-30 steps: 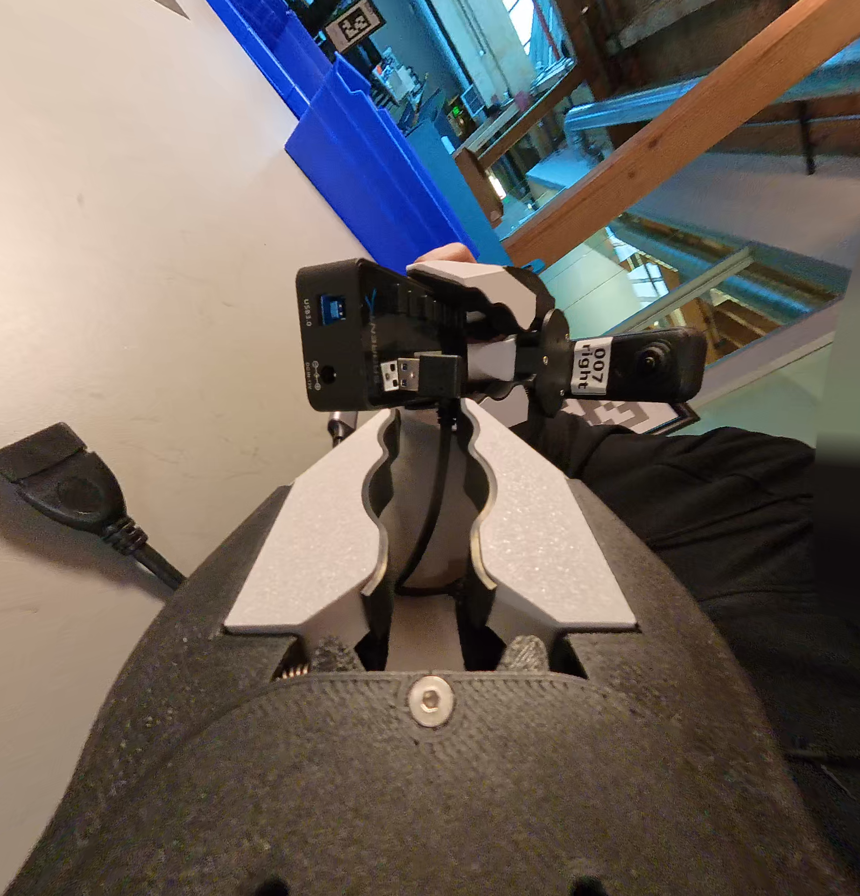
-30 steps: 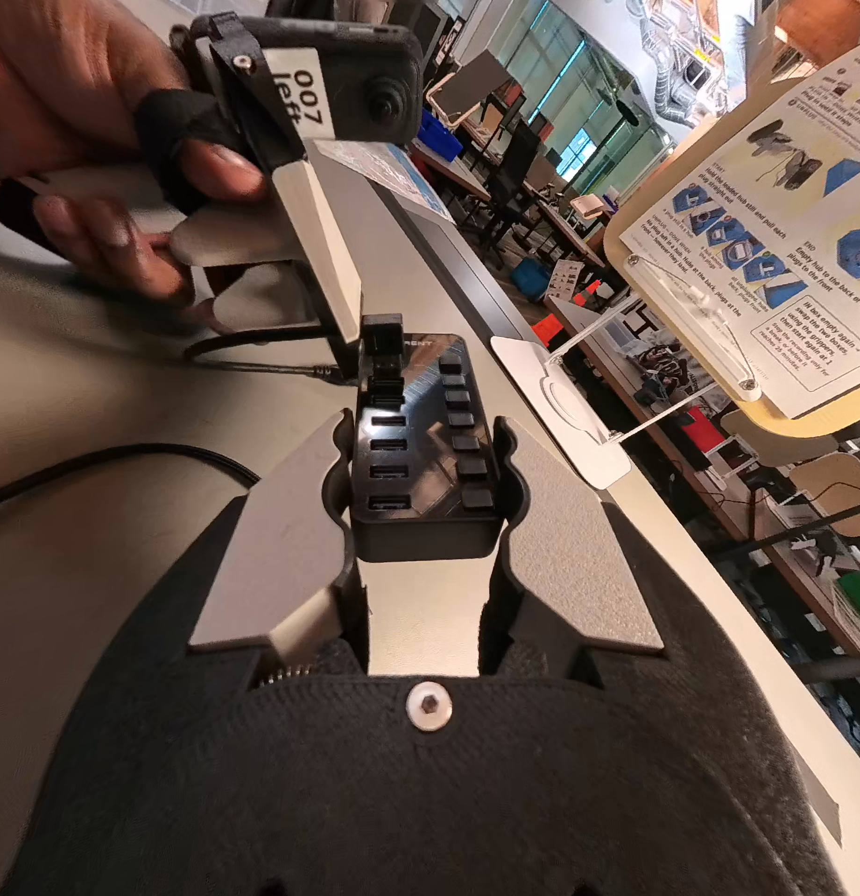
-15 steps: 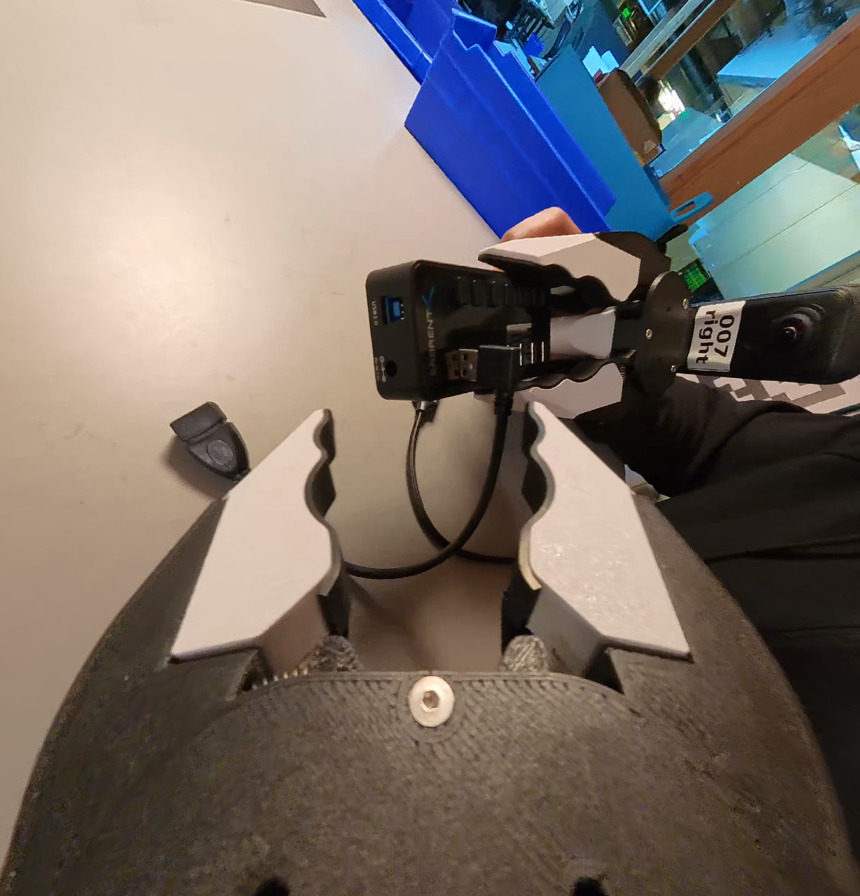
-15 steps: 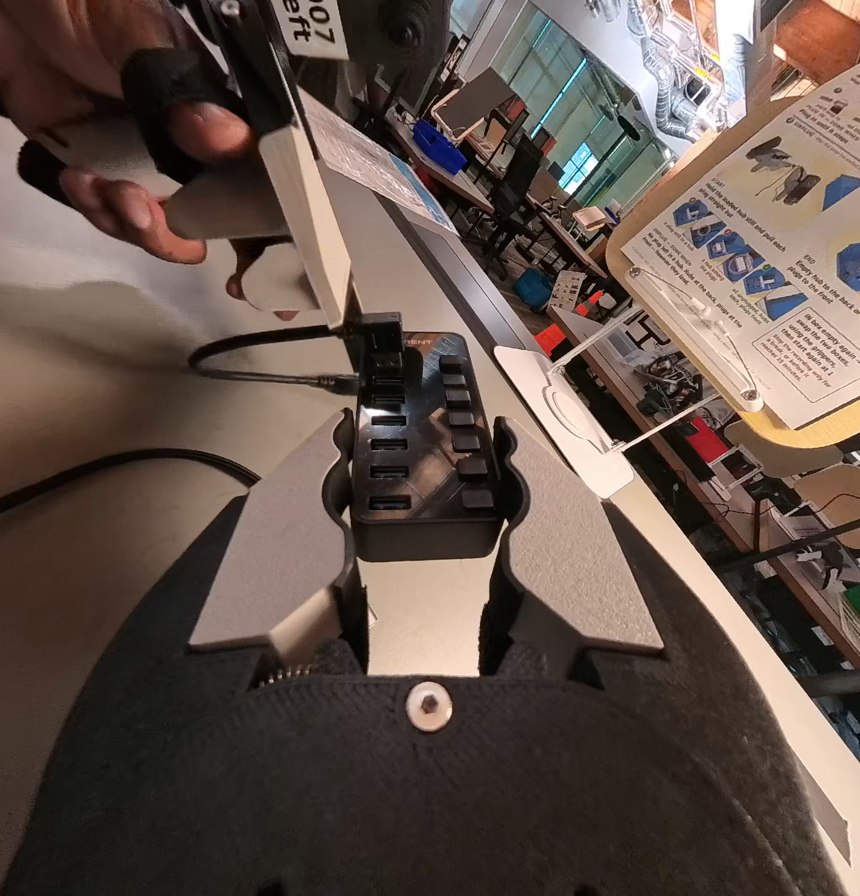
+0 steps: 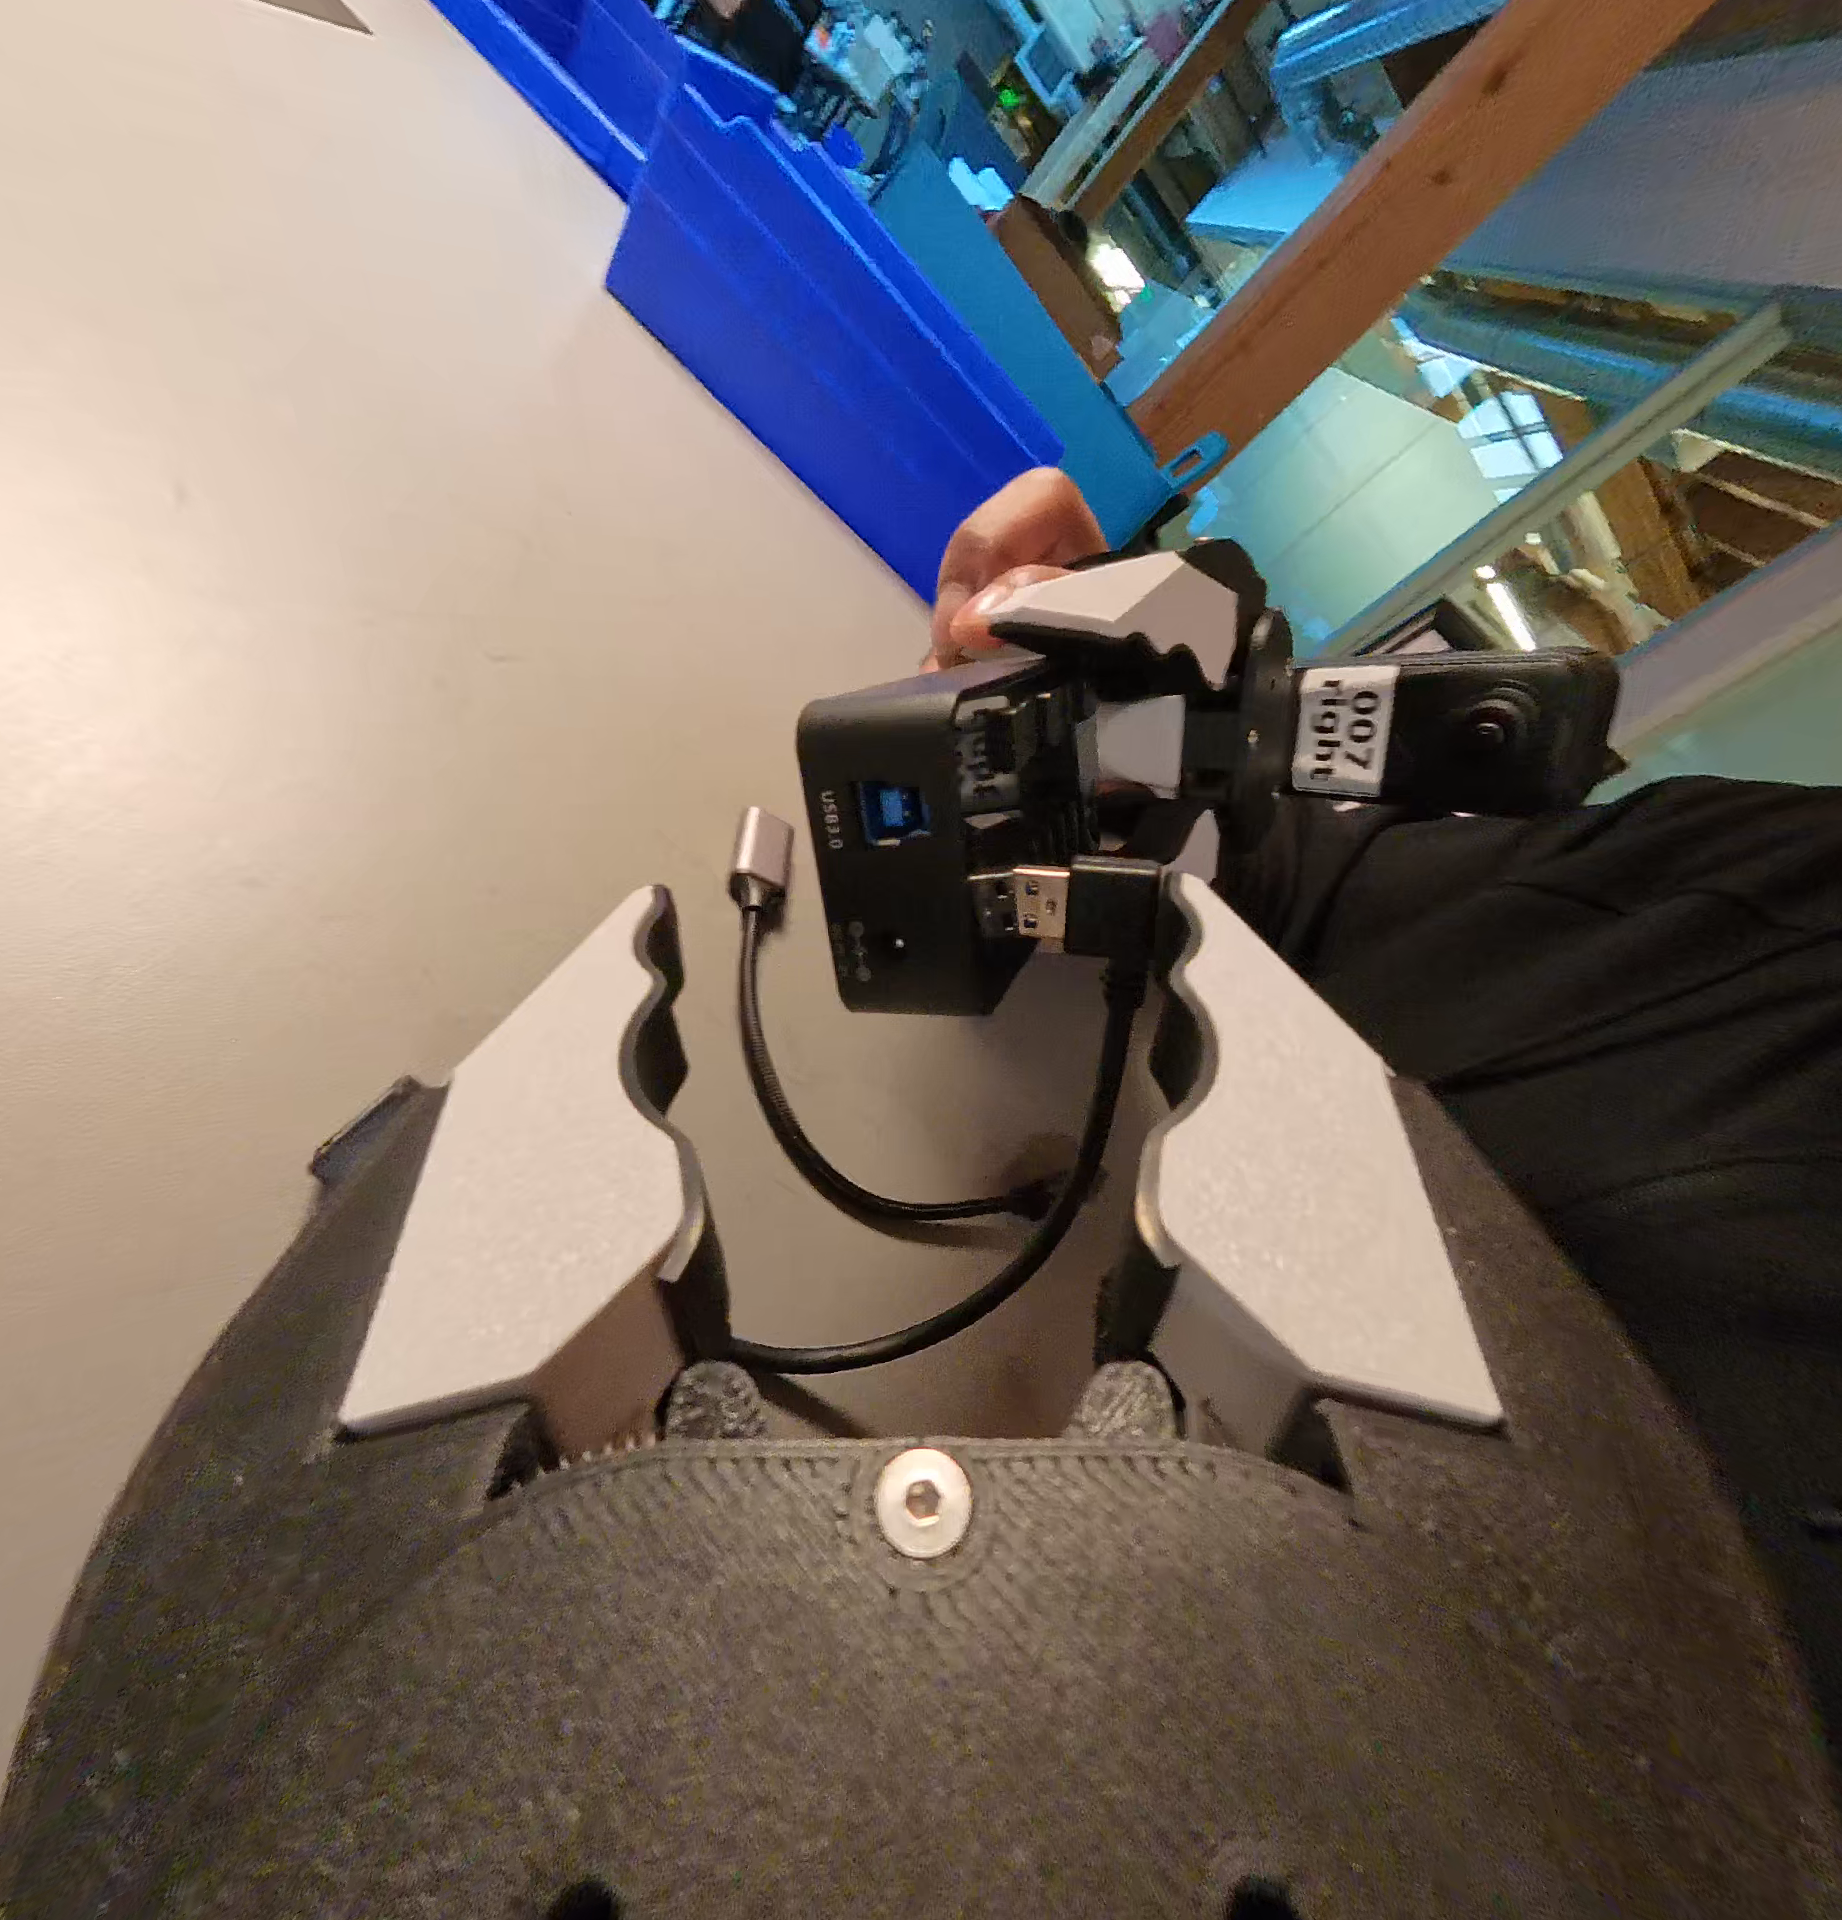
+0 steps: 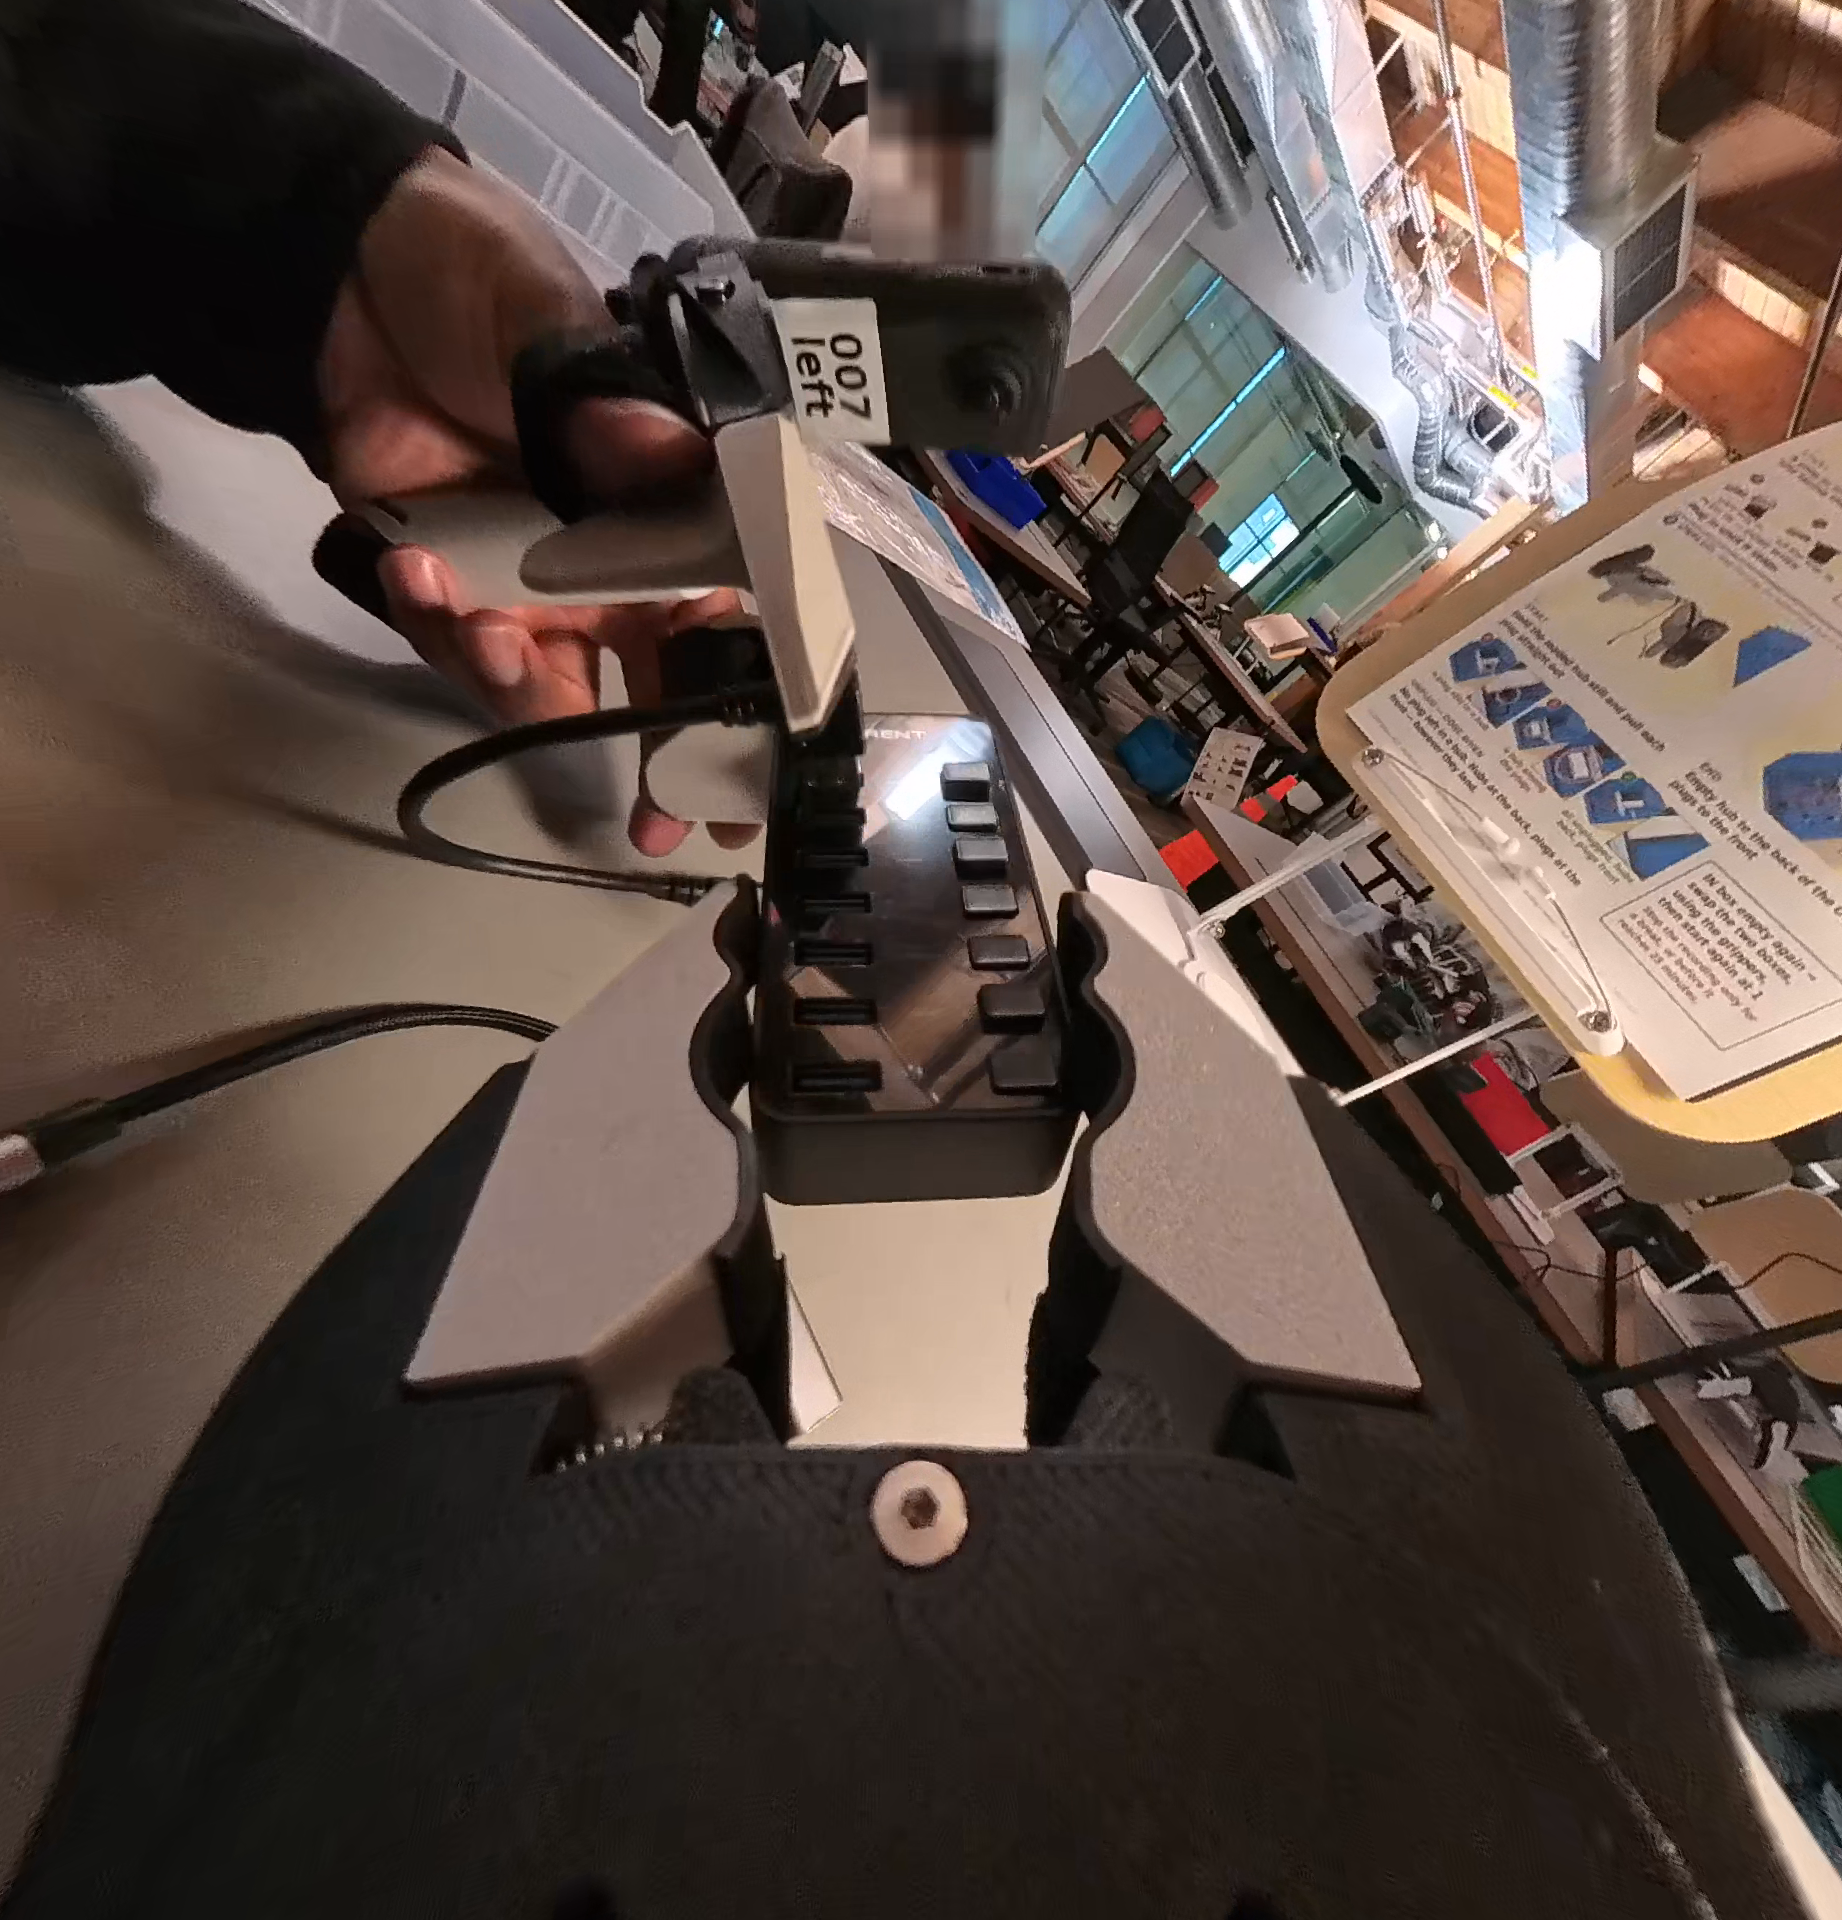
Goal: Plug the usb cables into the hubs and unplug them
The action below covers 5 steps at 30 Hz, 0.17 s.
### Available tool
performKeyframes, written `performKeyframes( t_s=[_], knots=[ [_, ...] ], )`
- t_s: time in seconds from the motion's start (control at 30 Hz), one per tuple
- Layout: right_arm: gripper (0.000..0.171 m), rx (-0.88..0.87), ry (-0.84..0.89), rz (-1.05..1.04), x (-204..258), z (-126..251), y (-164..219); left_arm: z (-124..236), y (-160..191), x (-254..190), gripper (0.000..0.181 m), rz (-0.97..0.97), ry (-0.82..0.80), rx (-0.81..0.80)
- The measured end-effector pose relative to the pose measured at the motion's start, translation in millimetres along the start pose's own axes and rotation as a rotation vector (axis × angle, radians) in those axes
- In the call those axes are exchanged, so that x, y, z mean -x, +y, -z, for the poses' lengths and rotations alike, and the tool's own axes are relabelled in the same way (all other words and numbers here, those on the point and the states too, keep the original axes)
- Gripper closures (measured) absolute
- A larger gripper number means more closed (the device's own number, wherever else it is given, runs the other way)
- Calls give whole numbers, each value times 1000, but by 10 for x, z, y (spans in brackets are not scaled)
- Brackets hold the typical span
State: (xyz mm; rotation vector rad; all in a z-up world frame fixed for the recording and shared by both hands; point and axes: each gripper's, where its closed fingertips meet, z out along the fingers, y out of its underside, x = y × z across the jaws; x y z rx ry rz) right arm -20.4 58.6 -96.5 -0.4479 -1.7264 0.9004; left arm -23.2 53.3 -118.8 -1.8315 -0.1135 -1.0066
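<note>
Workshop space, pale grey bench (image 5: 273, 623), blue bins (image 5: 813, 312) at its far edge.

Left view, near to far: left tongs (image 5: 912, 904) apart, gripping nothing. A black cable (image 5: 1062, 1236) loops across the gap between the fingers and climbs along the inner face of the right one. Its right-angle plug (image 5: 1078, 902) sits just ahead of that fingertip, metal nose pointing left into the hub (image 5: 917, 842). Looks part-seated, a lot of shell still showing; can't tell the depth. A second cable with a silver plug (image 5: 761, 847) lies loose on the bench just left of the hub, ahead of the left fingertip.

Right view: right tongs (image 6: 912, 914) clamped across the hub's short width at its near end, hub's long axis running straight away from them, port row on the left, buttons on the right. The left tongs' finger sits over the far port, so the plug itself is hidden there.

Key relation, my read: plug axis runs crosswise to the left tongs, so its body lies roughly in line with their closing direction. The left tongs are the nearer ones. They need a small shift right to get both fingers around the plug body; the pull or push then goes sideways, along the plug axis, with the right tongs bracing the hub.

Risk: the cable gets pinched instead of the plug.
</note>
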Motion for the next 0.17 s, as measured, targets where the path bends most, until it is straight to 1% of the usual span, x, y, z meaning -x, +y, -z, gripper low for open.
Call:
performKeyframes(
  t_s=[0.07,0.17],
  knots=[
    [114,-6,3,17,4,12,-16,1,2,-100,104,8,81,-7],
    [115,-21,3,44,16,32,-43,-10,23,-231,122,29,185,-7]
  ],
)
